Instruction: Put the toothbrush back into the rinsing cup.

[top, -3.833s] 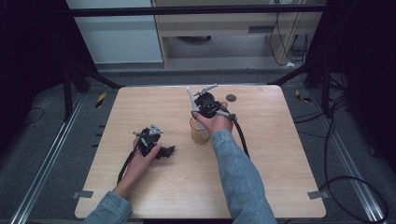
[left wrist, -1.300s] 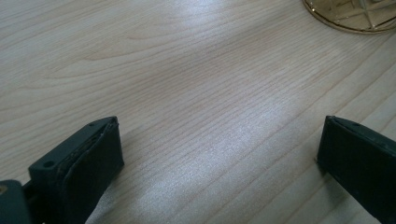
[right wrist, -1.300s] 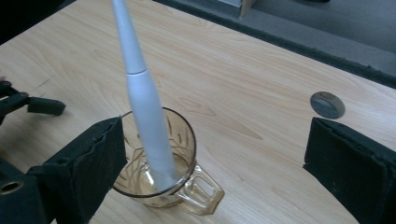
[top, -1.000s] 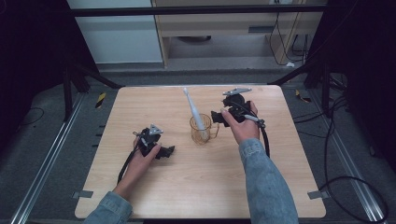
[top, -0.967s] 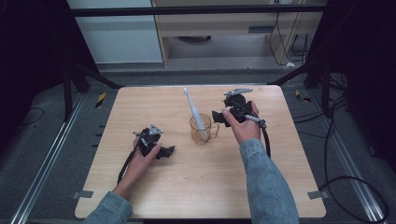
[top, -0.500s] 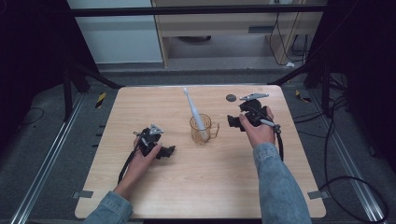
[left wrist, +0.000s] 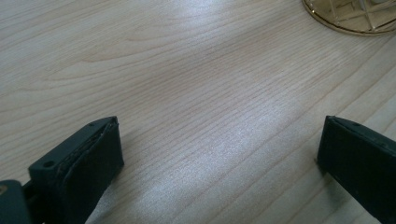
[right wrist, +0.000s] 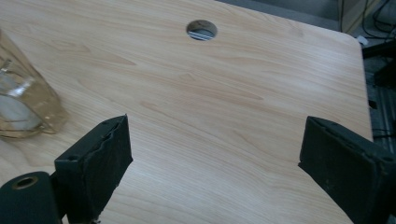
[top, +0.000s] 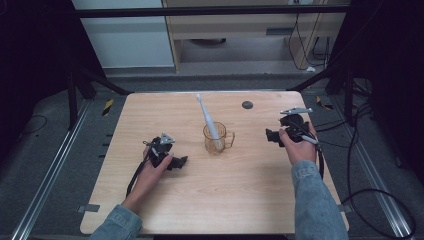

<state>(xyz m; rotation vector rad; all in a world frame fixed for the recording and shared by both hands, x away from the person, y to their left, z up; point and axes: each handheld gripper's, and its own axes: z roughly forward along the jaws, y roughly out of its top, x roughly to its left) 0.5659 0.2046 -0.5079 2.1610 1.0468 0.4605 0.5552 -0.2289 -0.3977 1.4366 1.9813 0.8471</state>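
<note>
A clear amber glass mug (top: 217, 139) stands near the middle of the wooden table (top: 210, 200), its handle to the right. A white toothbrush (top: 207, 118) stands in it and leans back and left. My right gripper (top: 272, 138) is held at the table's right side, well clear of the mug, open with nothing between its jaws. In the right gripper view the mug (right wrist: 21, 105) sits at the left edge. My left gripper (top: 181, 162) rests low on the table left of the mug, open and empty. The mug's base (left wrist: 355, 16) shows at the top right of the left gripper view.
A round cable hole (top: 247, 105) lies in the table's back right part, also seen as the hole (right wrist: 201, 29) in the right gripper view. Black cables trail off the table's right edge. Dark floor, rails and a cabinet surround the table.
My right gripper left the toothbrush standing in the mug and drew away to the right, now open near the table's right side. The left gripper has stayed put.
</note>
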